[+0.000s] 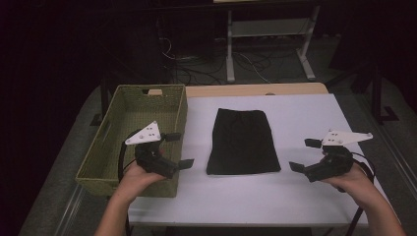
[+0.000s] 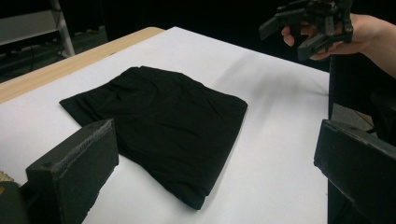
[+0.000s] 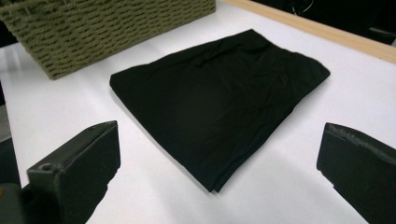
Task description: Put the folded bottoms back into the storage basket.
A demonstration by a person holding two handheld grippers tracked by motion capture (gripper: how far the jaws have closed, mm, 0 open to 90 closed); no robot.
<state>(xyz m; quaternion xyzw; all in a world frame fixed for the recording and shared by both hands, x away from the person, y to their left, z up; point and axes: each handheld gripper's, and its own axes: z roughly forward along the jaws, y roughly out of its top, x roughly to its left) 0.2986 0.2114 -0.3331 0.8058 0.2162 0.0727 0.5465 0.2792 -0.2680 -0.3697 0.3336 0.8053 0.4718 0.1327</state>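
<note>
The left gripper is being held with its jaws spread wide and nothing between them, above the near right corner of the woven basket. The right gripper is likewise being held wide and empty, near the table's right edge (its jaws are being aimed inward, toward the middle). Between the two, well apart from each, a folded black garment is being left flat on the white table, just right of the basket without touching it. In the left gripper view, the garment is being framed between the black jaws, with the right gripper beyond it.
</note>
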